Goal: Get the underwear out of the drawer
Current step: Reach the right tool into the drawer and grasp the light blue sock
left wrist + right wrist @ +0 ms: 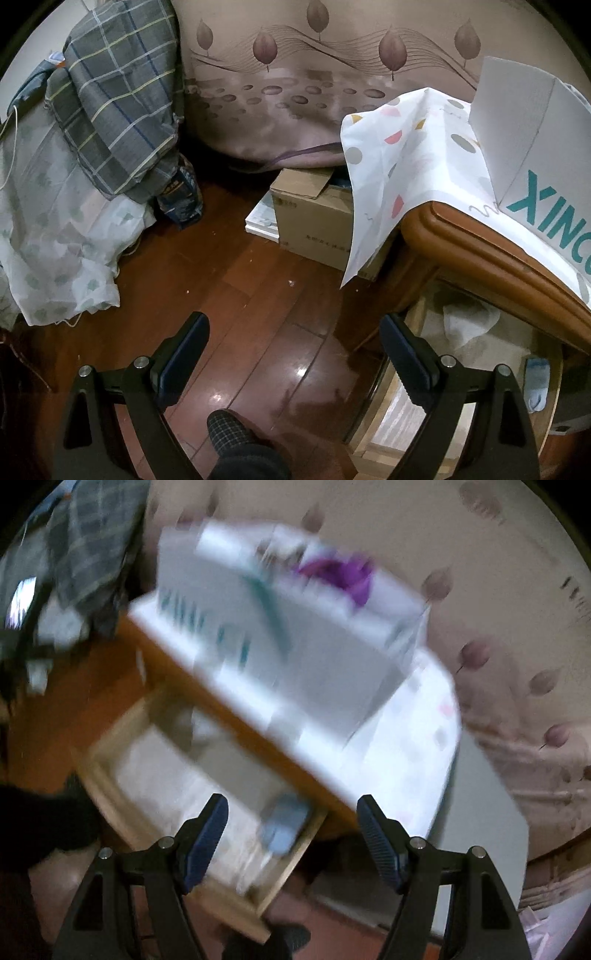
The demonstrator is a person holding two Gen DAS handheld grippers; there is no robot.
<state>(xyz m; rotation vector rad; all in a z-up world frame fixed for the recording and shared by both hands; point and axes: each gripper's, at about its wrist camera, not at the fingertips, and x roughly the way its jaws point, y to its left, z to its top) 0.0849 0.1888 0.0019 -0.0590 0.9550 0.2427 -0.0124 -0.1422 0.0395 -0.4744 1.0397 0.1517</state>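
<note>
Left wrist view: we see the left gripper (293, 334) w/ jaws spread wide and nothing between them, poised over a glossy red-brown wood floor (236, 295). At lower right the drawer (384, 402) stands pulled out beneath the rounded edge of a wooden cabinet (480, 243). Inside it lie a crumpled white garment (469, 321), prob. the underwear, toward the back, and a light-blue folded item (535, 384) near the right wall; we cannot tell which kind of clothing either is. A white cloth w/ coloured dots (402, 155) drapes over the cabinet top and hangs past its corner. On it sits a white carton w/ teal lettering (532, 162). Behind, a brown cardboard box (314, 218) rests on the floor against a leaf-print curtain (295, 74). At left, a plaid blanket (118, 96) lies over pale bedding (55, 236). A checked slipper (229, 432) shows at the bottom edge.

Right wrist view (heavily motion-blurred): the right gripper (291, 819) has its jaws apart and empty, above the drawer's front right corner. The light-blue item appears just ahead of the fingertips, not touched. The white carton sits on the cabinet top, w/ something purple (340, 572) in it; too smeared to identify
</note>
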